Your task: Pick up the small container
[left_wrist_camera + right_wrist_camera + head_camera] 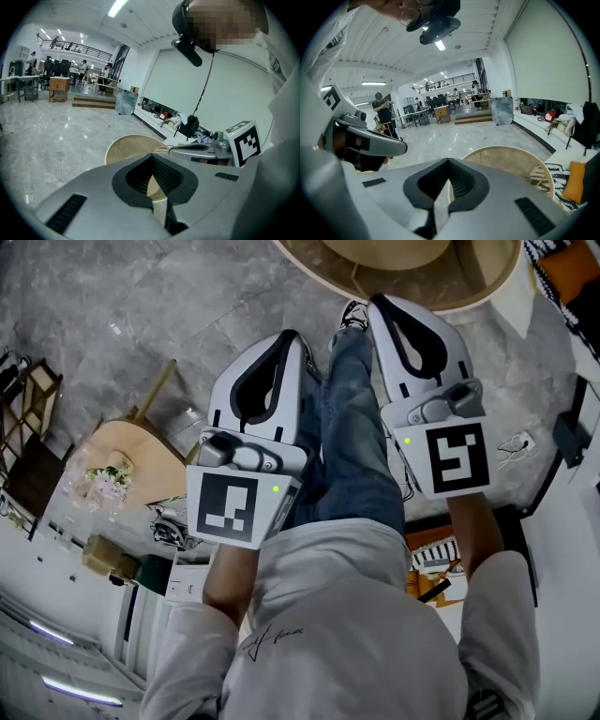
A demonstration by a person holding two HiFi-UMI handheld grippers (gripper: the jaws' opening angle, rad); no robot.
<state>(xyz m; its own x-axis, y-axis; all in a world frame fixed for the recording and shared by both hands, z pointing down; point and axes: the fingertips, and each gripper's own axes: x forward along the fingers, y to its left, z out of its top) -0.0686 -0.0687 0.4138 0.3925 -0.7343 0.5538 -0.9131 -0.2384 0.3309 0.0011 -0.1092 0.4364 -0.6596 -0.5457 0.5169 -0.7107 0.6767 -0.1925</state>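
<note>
The left gripper point(151, 156) is keeping its ribbed black pads point(165, 176) pressed together at the tips, and I am seeing nothing pinched between them; only a sliver of the round tan table point(123, 149) is showing through the slit below the tips. The right gripper point(448, 161) is doing the same, its pads point(461, 180) meeting tip to tip and gripping nothing. In the head view both grippers are pointing toward the top of the frame, side by side, with a leg in jeans point(352, 427) running up between them to a shoe point(352, 315) near the table's rim. The left marker cube point(230, 507) is sitting at centre left and the right marker cube point(457, 457) at centre right, each above a bare forearm. The grey stone floor point(122, 315) is filling the upper left, and a small wooden side table point(141, 451) with flowers is standing at the left edge. An orange cushion point(574, 180) is lying at the lower right of the right gripper view, beside the round table. I am not managing to pick out the small container in any view, so I cannot tell where it is.
</note>
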